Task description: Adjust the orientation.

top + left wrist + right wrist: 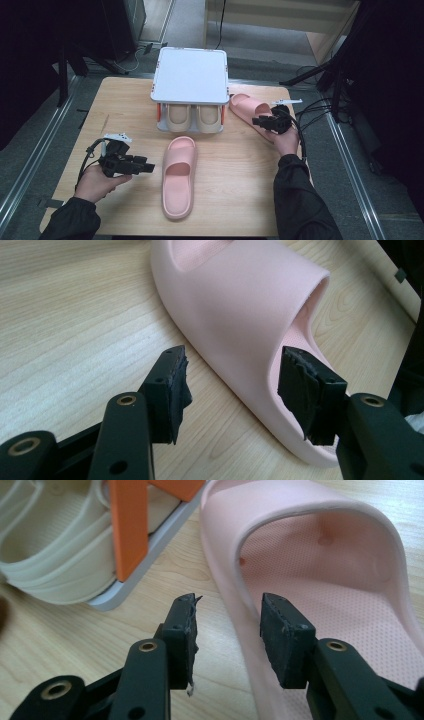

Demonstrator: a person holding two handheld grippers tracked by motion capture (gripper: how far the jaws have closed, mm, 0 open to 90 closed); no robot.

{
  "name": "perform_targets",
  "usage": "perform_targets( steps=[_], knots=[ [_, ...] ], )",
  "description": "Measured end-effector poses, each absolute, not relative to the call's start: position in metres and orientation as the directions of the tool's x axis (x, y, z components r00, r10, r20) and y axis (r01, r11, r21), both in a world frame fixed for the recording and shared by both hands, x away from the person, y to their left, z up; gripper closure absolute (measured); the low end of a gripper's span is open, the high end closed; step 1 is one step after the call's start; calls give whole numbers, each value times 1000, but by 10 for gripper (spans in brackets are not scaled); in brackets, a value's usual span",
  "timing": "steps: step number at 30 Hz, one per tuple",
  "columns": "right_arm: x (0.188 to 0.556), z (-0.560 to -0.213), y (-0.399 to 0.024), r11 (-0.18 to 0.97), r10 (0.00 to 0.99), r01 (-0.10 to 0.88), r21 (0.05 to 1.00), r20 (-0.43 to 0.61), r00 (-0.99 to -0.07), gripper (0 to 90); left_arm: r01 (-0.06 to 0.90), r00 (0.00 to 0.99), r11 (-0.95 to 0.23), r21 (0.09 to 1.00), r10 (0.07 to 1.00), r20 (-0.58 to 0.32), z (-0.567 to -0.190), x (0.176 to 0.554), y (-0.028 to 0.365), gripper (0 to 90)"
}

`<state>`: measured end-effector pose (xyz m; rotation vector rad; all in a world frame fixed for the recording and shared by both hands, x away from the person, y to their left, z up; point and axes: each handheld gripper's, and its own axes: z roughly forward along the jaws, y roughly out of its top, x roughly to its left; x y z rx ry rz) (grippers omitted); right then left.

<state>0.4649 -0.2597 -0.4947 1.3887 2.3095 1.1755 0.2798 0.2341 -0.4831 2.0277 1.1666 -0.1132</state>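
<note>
A pink slipper (179,175) lies lengthwise in the middle of the wooden table (235,195). My left gripper (147,167) is at its left side. In the left gripper view the jaws (232,390) stand open astride the edge of the slipper's strap (240,300), and the pads do not press on it. A second pink slipper (247,107) lies at the right of the shoe rack. My right gripper (257,120) is at its near end. Its open jaws (227,630) straddle the slipper's side wall (325,570) without squeezing it.
A small shoe rack with a white top (190,75) and orange posts (130,525) stands at the table's far middle. It holds a pair of beige slippers (195,117) on its lower shelf. Dark stands and cables flank the table.
</note>
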Motion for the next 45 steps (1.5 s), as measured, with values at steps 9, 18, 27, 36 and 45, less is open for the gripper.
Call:
perform_targets(
  steps=[9, 18, 27, 36, 45],
  knots=[
    [479, -509, -252, 252, 824, 661, 707, 202, -530, 597, 774, 566, -269, 574, 701, -434, -485, 277, 236, 444],
    [484, -513, -255, 203, 831, 668, 716, 234, -504, 733, 778, 567, -272, 567, 693, -445, -487, 278, 235, 442],
    [480, -498, -249, 240, 832, 640, 730, 185, -523, 858, 782, 557, -257, 567, 696, -453, -488, 278, 238, 442],
    [470, -479, -254, 188, 834, 661, 726, 238, -499, 864, 780, 557, -253, 572, 697, -452, -487, 280, 238, 442],
    [437, -456, -258, 192, 817, 643, 742, 242, -524, 863, 767, 572, -262, 586, 692, -440, -485, 284, 235, 440]
  ],
)
